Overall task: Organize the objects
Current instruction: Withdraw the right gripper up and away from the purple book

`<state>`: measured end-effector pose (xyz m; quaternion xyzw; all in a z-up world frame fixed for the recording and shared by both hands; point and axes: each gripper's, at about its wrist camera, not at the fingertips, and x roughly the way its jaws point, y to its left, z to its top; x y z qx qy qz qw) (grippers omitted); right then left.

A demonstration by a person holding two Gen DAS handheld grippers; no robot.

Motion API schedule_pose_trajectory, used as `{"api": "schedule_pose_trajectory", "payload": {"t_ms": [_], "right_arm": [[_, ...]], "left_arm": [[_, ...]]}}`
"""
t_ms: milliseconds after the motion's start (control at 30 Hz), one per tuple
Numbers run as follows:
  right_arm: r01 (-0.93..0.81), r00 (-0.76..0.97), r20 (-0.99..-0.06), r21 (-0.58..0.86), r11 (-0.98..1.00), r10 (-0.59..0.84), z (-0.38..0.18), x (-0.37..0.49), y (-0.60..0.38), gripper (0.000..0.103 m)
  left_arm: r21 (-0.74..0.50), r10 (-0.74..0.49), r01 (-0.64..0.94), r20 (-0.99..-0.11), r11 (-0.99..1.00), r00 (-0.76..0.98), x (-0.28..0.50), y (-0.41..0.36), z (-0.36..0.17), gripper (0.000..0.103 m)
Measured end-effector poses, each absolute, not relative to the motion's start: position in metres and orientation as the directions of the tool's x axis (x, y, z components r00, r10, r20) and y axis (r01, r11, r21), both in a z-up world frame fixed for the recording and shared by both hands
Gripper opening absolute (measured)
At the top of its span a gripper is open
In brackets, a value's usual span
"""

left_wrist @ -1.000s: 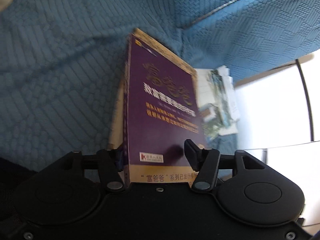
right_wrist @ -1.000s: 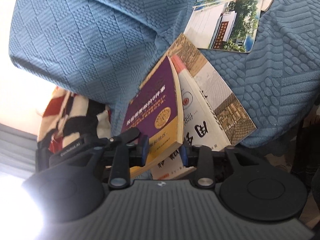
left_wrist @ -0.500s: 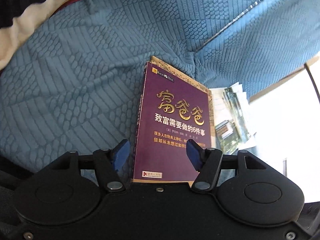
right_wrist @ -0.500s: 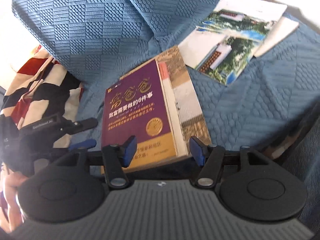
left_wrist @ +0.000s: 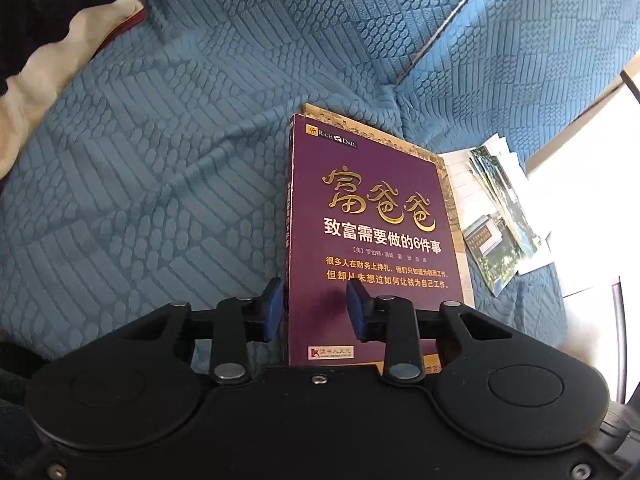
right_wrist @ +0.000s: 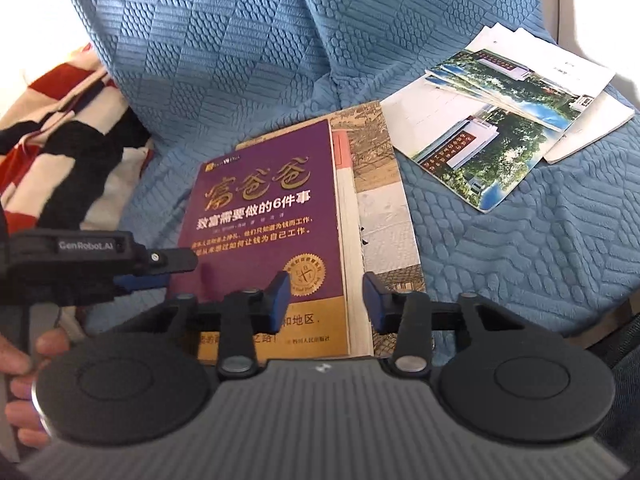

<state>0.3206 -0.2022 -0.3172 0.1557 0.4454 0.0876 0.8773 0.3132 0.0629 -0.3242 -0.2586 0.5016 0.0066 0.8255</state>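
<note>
Both grippers tilt down over the purple book [right_wrist: 264, 216]; left gripper [left_wrist: 316, 310] and right gripper [right_wrist: 326, 300], jaws just narrowed, grip nothing.

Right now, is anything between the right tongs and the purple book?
Nothing visible. The right tongs hang just above the purple book, pads apart after closing partway; the left tongs sit off its left edge.

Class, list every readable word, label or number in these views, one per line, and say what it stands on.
"RICH DAD", "富爸爸", "致富需要做的6件事": purple book cover.
"GenRobot.AI": left gripper body.
Too small or blurred: book's small print, seal, brochures.
</note>
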Motion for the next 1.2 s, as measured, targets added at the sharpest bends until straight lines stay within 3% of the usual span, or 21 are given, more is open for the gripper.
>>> {"api": "schedule_pose_trajectory", "payload": {"t_ms": [233, 667, 1200], "right_arm": [[-0.017, 0.595, -0.757, 0.323, 0.946, 0.269, -0.316, 0.319, -0.198, 0.025], [-0.017, 0.611, -0.749, 0.312, 0.95, 0.257, -0.311, 0.317, -0.198, 0.023], [-0.112, 0.769, -0.576, 0.304, 0.946, 0.276, -0.213, 0.29, -0.2, 0.023]], "left_arm": [[-0.404, -0.237, -0.257, -0.833, 0.878, 0.5, 0.318, 0.058, -0.325, 0.03], [-0.396, -0.235, -0.231, -0.826, 0.889, 0.512, 0.318, 0.056, -0.317, 0.032], [-0.442, -0.242, -0.159, -0.718, 0.883, 0.653, 0.271, 0.053, -0.223, 0.032]]}}
